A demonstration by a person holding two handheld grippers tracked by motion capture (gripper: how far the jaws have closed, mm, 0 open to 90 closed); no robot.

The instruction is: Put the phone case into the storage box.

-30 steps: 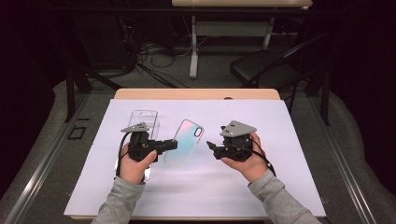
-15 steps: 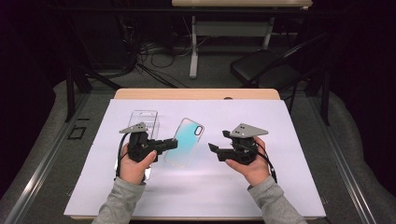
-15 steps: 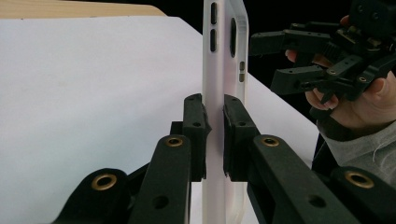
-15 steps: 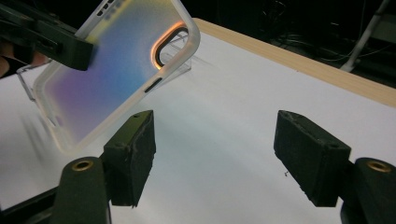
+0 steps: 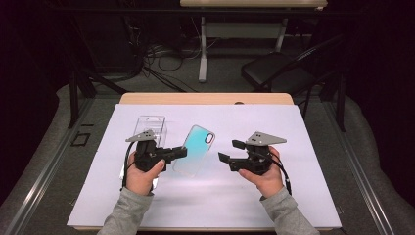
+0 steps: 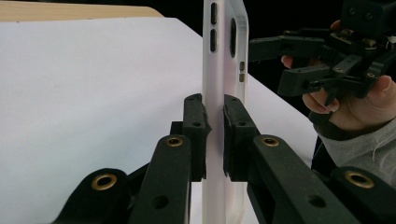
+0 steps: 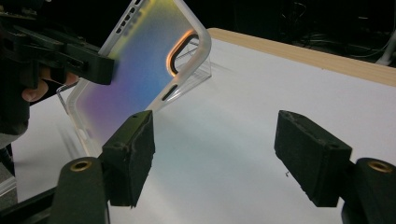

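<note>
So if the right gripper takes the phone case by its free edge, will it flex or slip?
The phone case looks thin and hollow, so probably light and slightly bendy. The left gripper holds it by one edge alone without visible sag, suggesting fair stiffness. Its smooth, glossy surface may slip; the right gripper should grip squarely.

Left tool (image 5: 180,152) jaws clamped tight, pointing right; right tool (image 5: 229,151) jaws parted, pointing left, forearms low

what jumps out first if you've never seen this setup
The iridescent phone case at the middle of the white table cover, its edge pinched by the left gripper. Then the right gripper just to its right, jaws open. Behind the left hand lies a clear plastic package.
</note>
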